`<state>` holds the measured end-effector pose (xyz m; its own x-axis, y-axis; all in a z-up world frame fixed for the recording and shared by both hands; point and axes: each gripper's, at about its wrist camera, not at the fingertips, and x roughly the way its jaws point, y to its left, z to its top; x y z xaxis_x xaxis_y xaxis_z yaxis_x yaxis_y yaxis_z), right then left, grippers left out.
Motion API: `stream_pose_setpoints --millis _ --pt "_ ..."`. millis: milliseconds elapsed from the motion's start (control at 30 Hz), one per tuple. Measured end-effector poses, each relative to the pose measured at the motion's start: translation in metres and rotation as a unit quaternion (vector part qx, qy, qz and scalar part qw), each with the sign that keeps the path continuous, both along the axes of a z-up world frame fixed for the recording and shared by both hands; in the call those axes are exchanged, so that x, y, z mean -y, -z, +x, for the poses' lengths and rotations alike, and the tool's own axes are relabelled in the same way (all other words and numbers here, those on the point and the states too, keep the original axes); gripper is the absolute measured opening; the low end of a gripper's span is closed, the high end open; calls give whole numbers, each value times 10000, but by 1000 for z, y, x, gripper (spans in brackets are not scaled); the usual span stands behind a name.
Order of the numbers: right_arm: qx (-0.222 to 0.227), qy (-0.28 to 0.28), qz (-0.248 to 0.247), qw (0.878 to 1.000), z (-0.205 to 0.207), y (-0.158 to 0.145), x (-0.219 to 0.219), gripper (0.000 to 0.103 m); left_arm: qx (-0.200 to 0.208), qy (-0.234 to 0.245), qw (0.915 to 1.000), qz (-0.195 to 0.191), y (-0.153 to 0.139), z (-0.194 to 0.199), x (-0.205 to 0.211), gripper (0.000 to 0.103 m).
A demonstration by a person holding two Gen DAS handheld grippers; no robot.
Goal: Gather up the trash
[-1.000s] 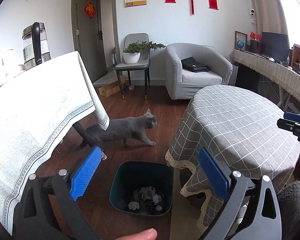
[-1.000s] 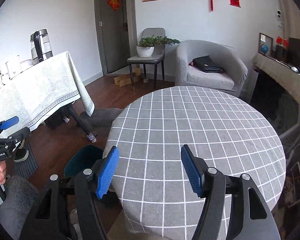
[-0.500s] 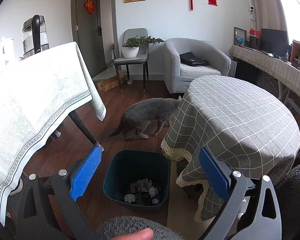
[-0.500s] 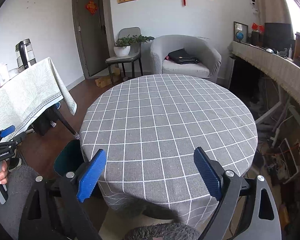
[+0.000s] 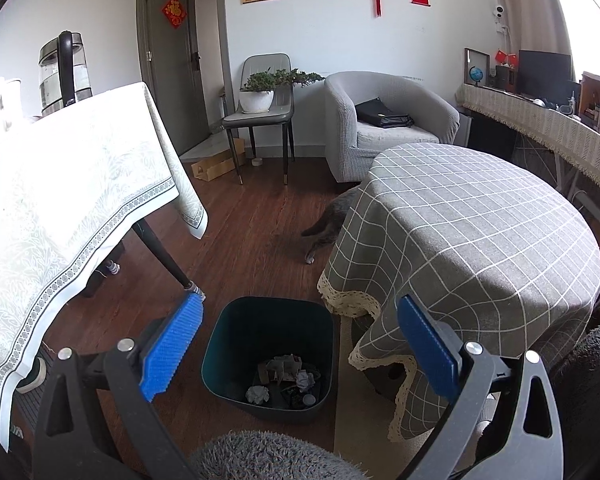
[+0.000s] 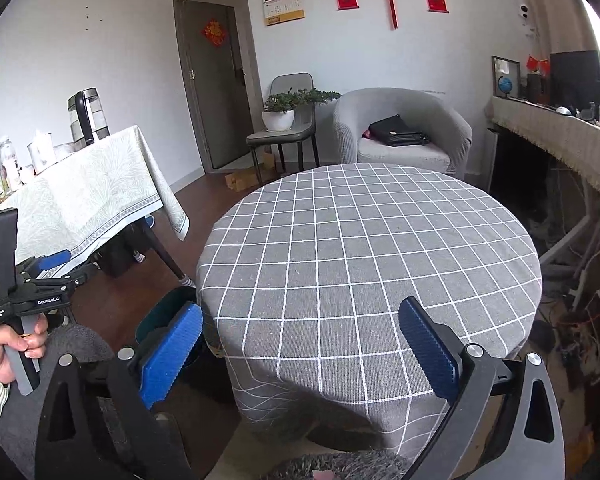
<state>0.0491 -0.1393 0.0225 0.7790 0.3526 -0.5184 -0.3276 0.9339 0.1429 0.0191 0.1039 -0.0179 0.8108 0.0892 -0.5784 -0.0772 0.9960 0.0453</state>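
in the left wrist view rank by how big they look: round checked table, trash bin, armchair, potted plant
1. round checked table
2. trash bin and armchair: look alike, and the bin is nearer, so unsure
3. potted plant

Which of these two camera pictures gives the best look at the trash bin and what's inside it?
The left wrist view. It looks down into the open trash bin, showing crumpled paper and scraps at the bottom. The right wrist view shows only a sliver of its rim, behind a gripper finger and beside the round table; its contents are hidden.
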Motion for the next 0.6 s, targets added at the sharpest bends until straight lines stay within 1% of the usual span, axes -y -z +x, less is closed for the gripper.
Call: stream_pose_setpoints --millis 133,233,600 --pt "21 -33 -9 10000 -1 0 -2 99 -2 -15 9999 -114 0 0 -3 100" --pt "-32 -81 -29 10000 1 1 -4 99 11 6 10000 -90 1 0 -3 100" --pt "-17 -46 37 10000 -1 1 -2 99 -6 55 10000 -45 1 0 -1 100"
